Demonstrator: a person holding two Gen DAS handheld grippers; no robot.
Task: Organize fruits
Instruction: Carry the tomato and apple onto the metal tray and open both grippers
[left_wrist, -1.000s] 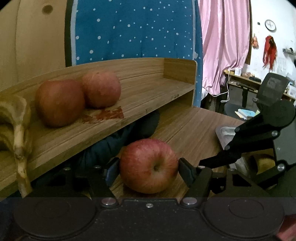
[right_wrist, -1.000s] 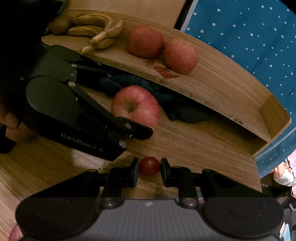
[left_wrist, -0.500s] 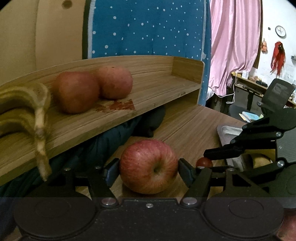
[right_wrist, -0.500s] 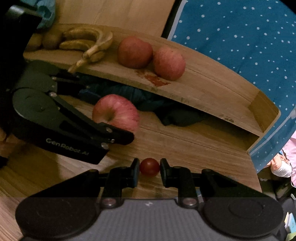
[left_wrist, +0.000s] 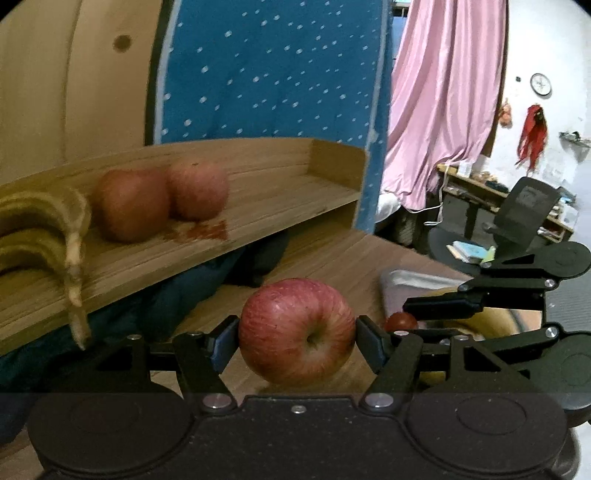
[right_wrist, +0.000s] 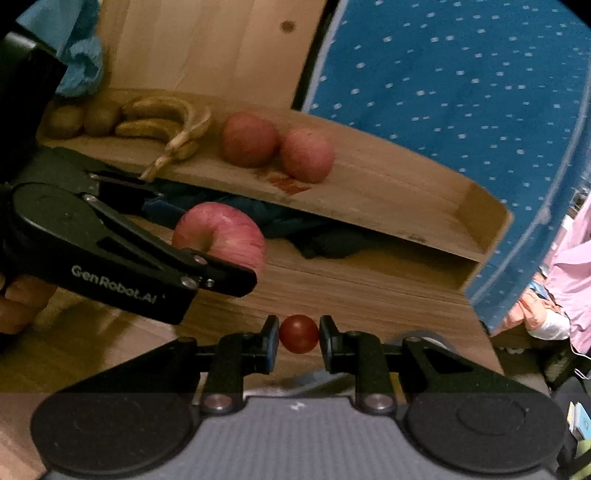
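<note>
My left gripper (left_wrist: 297, 338) is shut on a red apple (left_wrist: 297, 330) and holds it above the wooden table, below and in front of the raised wooden shelf (left_wrist: 280, 192). The apple also shows in the right wrist view (right_wrist: 221, 232). My right gripper (right_wrist: 298, 336) is shut on a small red cherry tomato (right_wrist: 298, 333), to the right of the left gripper. The tomato also shows in the left wrist view (left_wrist: 400, 322). On the shelf (right_wrist: 406, 195) lie two red apples (right_wrist: 249, 144) (right_wrist: 306, 155), a bunch of bananas (right_wrist: 162, 122) and two kiwis (right_wrist: 66, 120).
Dark cloth (right_wrist: 317, 236) lies under the shelf. A grey metal tray (left_wrist: 413, 284) with a yellowish fruit (left_wrist: 487, 321) stands at the table's right. A blue dotted fabric (left_wrist: 266, 74) hangs behind the shelf. A pink curtain, a chair and a desk lie beyond.
Both grippers have lifted and drawn back a little with their fruit, so the shelf now sits lower and farther in view. The tomato has come into the left wrist view.
</note>
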